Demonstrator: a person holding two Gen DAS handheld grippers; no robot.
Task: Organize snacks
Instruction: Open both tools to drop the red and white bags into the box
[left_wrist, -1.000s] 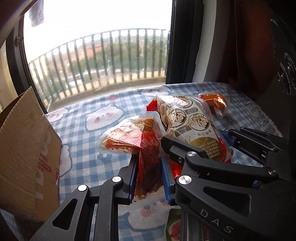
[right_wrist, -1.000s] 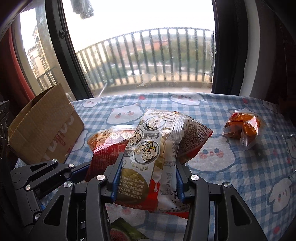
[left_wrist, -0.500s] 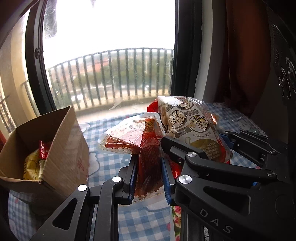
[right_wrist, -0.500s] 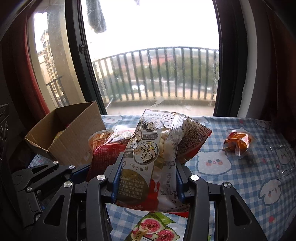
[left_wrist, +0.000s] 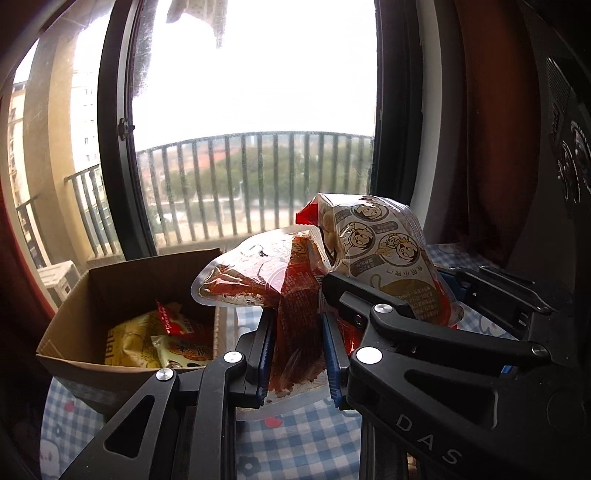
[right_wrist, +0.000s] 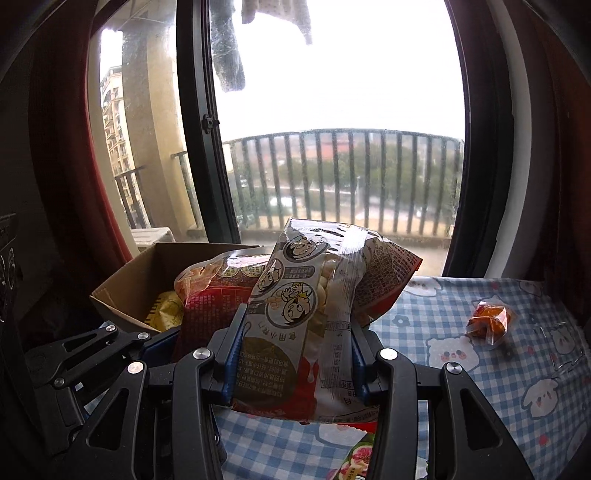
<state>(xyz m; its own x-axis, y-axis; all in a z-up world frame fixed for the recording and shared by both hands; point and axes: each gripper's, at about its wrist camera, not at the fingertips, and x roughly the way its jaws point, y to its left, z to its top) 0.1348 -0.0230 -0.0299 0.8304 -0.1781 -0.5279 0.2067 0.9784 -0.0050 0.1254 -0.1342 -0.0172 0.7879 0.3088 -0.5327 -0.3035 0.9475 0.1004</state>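
- Red packet (left_wrist: 295, 314) sits clamped in the left gripper's (left_wrist: 297, 354) fingers, raised beside the box (left_wrist: 122, 280) for dropping in.
- Right gripper (right_wrist: 295, 354) fingers clamp the cartoon bag (right_wrist: 295, 314), lifted clear of the desk (right_wrist: 461, 387).

Green fig-print packet (right_wrist: 356, 458): cut off by right wrist view's bottom edge, partly behind gripper frame. Open brown cardboard box (left_wrist: 122, 291): near wall hides the lower parts of the yellow packets (left_wrist: 129, 341) inside. Small orange clear-wrapped snack (right_wrist: 489, 323) on the blue checked cloth (right_wrist: 461, 373): too small to identify. Package print unreadable.
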